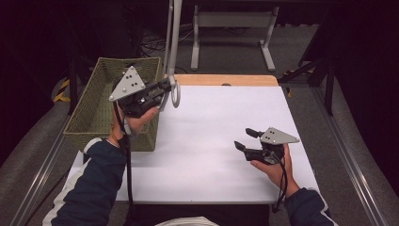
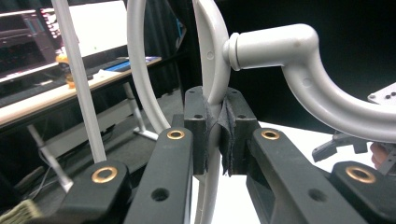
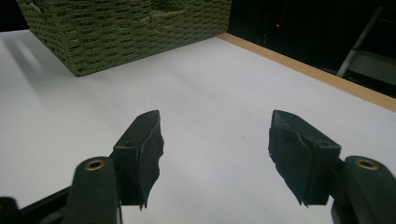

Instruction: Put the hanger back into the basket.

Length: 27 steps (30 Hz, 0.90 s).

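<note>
A white plastic hanger [image 1: 174,89] hangs in the air between the basket and the table's far left edge. Its curved hook [image 2: 308,84] and rim [image 2: 210,60] fill the left gripper view. My left gripper [image 1: 165,87] is raised beside the basket, its jaws shut on the hanger's rim [image 2: 217,135]. My right gripper [image 1: 244,139] is held low over the white table at the right, open. Nothing lies between its pads [image 3: 215,154], just bare table beneath.
A green woven basket [image 1: 94,99] stands at the table's left edge and shows far left in the right gripper view [image 3: 126,32]. The white table top [image 1: 216,122] has a wooden far edge [image 1: 226,80]. Desk legs and cables lie on the floor beyond.
</note>
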Each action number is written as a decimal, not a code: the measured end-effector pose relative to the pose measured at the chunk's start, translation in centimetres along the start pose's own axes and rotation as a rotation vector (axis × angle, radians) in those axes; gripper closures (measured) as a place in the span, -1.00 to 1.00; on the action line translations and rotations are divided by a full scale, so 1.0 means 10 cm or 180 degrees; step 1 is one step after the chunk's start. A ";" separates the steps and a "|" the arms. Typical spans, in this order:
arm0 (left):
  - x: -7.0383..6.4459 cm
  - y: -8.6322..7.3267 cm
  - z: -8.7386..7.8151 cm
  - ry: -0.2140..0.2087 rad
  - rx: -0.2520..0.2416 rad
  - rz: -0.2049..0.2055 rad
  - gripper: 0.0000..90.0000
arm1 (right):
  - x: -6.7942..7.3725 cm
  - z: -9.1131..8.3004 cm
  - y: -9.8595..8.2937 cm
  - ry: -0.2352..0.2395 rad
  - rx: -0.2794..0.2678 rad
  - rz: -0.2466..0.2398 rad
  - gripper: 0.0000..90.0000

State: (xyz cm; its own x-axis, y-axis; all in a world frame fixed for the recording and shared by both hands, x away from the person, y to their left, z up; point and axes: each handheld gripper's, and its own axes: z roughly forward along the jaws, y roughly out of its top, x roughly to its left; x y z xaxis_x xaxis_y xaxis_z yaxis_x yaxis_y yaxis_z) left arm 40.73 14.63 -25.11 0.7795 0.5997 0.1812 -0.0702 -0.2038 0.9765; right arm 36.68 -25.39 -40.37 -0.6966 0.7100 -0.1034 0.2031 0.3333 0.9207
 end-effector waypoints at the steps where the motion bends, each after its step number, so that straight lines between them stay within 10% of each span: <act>1: 0.03 0.00 -0.02 0.0027 0.0012 0.0005 0.84 | -0.01 0.00 0.00 0.0001 -0.0008 0.0019 -0.23; 12: 0.23 -0.09 -0.22 0.0295 0.0251 0.0077 0.84 | -0.03 0.01 0.00 -0.0022 0.0014 0.0048 -0.24; 27: 0.58 -0.67 -0.26 0.0532 0.0894 -0.0168 0.84 | 0.09 0.12 -0.04 0.0153 0.0182 -0.0064 -0.23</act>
State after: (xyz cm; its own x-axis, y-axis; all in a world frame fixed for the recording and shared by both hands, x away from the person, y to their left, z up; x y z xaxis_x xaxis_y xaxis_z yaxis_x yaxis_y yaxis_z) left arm 44.06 21.45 -30.26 0.6629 0.7290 0.1707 0.1601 -0.3607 0.9188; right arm 36.80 -24.11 -41.34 -0.7329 0.6726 -0.1021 0.2268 0.3831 0.8954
